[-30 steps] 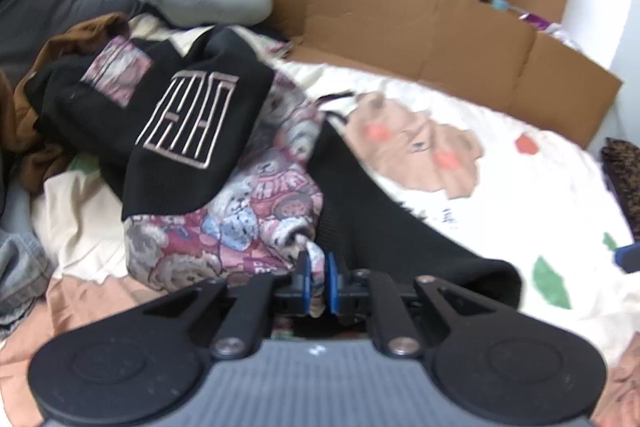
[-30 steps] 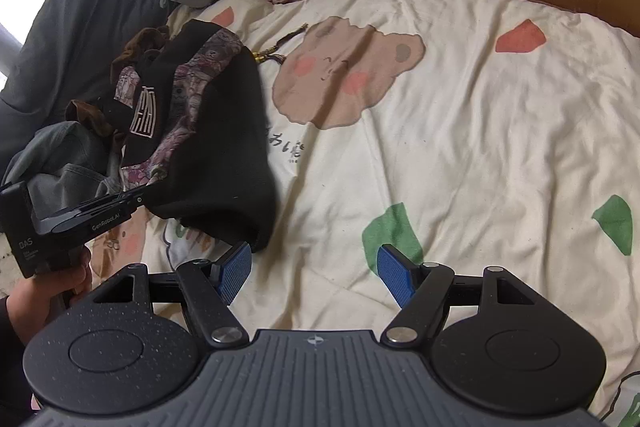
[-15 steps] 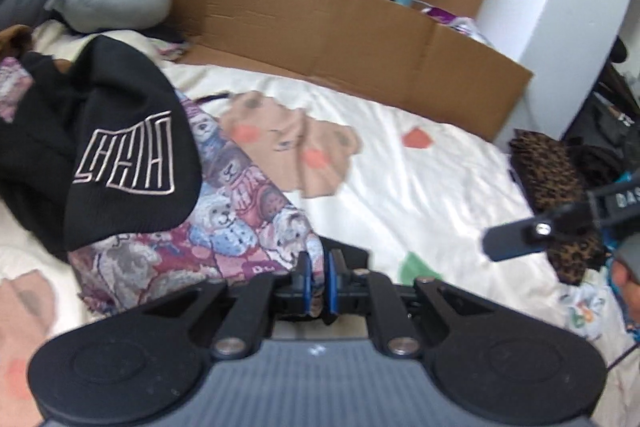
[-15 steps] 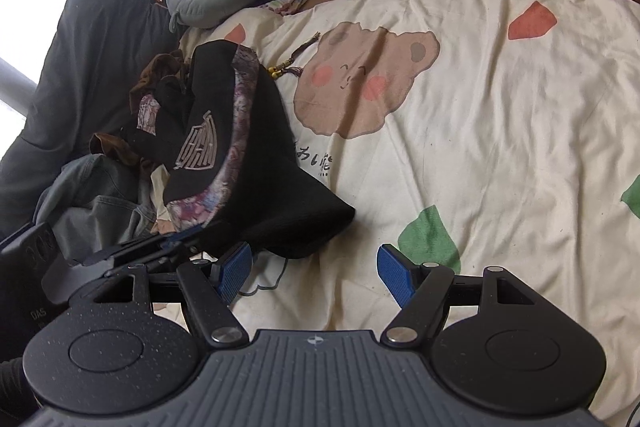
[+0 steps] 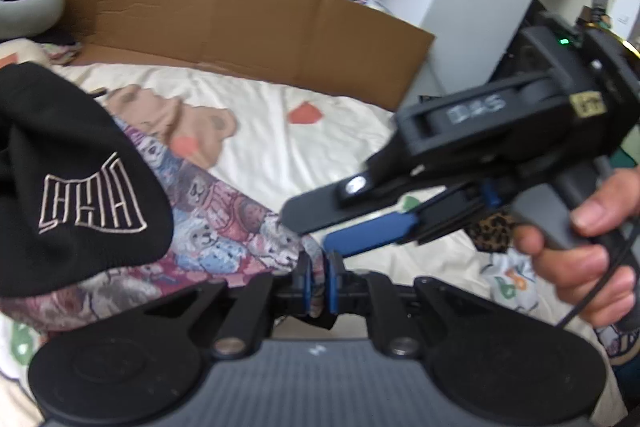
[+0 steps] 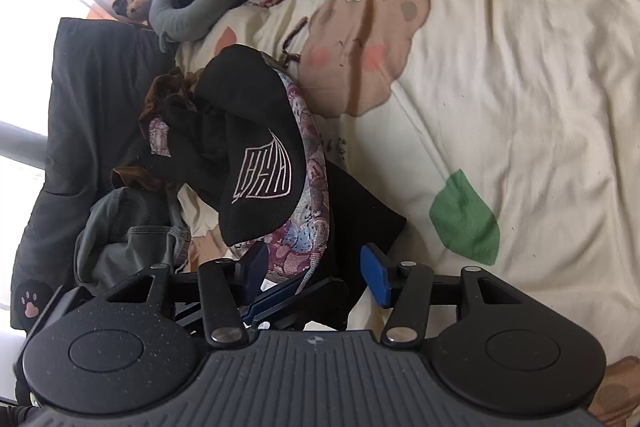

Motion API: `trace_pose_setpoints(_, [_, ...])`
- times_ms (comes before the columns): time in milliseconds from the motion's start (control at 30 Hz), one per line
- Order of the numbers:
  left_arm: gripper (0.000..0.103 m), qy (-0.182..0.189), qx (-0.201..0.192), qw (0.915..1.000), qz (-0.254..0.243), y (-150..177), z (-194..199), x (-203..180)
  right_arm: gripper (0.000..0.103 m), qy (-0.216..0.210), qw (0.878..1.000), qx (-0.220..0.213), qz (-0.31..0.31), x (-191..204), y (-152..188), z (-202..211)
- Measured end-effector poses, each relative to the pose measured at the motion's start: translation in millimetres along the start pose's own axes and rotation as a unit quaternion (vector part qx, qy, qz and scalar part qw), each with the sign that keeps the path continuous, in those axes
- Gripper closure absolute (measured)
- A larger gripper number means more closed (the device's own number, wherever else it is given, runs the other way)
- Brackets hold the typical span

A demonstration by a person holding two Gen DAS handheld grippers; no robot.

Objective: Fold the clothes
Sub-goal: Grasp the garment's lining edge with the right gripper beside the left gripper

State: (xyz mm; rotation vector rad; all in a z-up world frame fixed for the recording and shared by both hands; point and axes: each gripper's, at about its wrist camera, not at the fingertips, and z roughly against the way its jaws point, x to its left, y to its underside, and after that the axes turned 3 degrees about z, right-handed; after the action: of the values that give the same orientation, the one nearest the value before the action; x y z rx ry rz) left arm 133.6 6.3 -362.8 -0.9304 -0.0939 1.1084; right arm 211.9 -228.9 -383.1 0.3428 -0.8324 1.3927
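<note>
- Your left hand-held gripper (image 5: 316,283) is pinched nearly closed on an edge of the teddy-bear-print garment (image 5: 224,223), with a fold of cloth showing between the blue pads.
- Your right hand-held gripper (image 6: 316,273) has its jaws closing at about half width. In the right wrist view the print hem and the black lining hang between the pads, but neither pad presses on them yet.
- In the left wrist view the right tool comes in from the right, its blue pad just beside the held edge, with your hand (image 5: 580,231) on the grip.
- The garment lies bunched on the bed (image 6: 520,107), on the cartoon-bear sheet, its held corner lifted off it. A black panel with a line-drawn logo (image 6: 264,175) is flopped over the print side.
- Behind it sit a brown garment (image 6: 160,95) and a grey denim piece (image 6: 128,239), touching the bunch.
- Handling, as judged: soft, light and limp. It will drape and sag from whatever point you hold. The woven print looks a bit thicker than the black lining, so the layers may slide apart.
- Best hold, as judged: take the same hem with the right pads, near the left grip, catching print and lining together, then spread your hands apart.
- Risk: the brown piece could drag along when you lift.
</note>
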Motion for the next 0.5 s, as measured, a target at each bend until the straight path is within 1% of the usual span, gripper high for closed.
trace_pose_setpoints(67, [0.095,0.009,0.0,1.0,-0.003,0,-1,-3,0.06,0.004,1.0,0.007,-0.015,-6,1,-3])
trace_pose_setpoints(100, [0.095,0.013,0.0,0.9999,-0.002,1,0,-4,0.067,-0.004,1.0,0.009,-0.026,-10,2,-3])
trace_pose_setpoints(167, [0.095,0.023,0.001,0.9997,0.002,3,1,-5,0.073,-0.018,0.999,0.015,-0.045,-17,2,-5])
trace_pose_setpoints(233, [0.095,0.033,0.002,0.9994,0.008,6,2,-5,0.077,-0.021,0.998,0.02,-0.058,-23,3,-8])
trace_pose_setpoints(367, [0.094,0.046,0.007,0.9988,0.017,7,3,-3,0.09,-0.033,0.996,0.026,-0.082,-34,4,-11])
trace_pose_setpoints(433, [0.092,0.053,0.008,0.9983,0.023,7,4,0,0.099,-0.033,0.996,0.025,-0.085,-37,4,-10])
trace_pose_setpoints(500, [0.089,0.058,0.009,0.9978,0.029,6,5,3,0.101,-0.028,0.996,0.022,-0.082,-38,3,-8])
